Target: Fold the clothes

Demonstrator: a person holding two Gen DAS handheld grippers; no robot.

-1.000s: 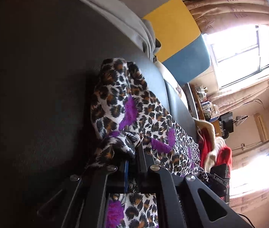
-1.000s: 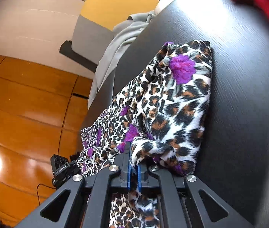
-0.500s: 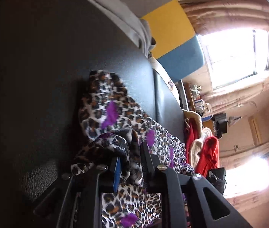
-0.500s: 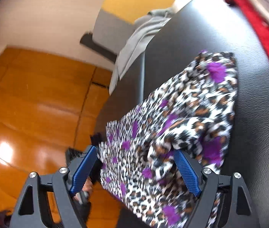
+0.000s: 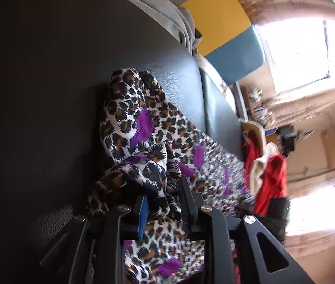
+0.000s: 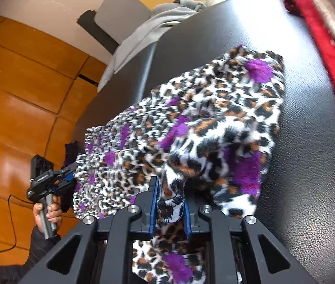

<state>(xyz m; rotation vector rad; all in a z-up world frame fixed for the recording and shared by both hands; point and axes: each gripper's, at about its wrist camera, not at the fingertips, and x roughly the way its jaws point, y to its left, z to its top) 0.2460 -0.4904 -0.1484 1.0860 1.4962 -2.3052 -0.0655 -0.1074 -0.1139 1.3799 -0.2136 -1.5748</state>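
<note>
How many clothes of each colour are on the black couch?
Leopard-print with purple spots: 1
Grey: 1
Red: 1
Total: 3

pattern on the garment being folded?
Leopard print with purple blotches on white; the garment shows best in the right wrist view.

The leopard-print garment [image 6: 215,123] runs behind the right claw [image 6: 168,203], its lower end cut off by the frame.
</note>
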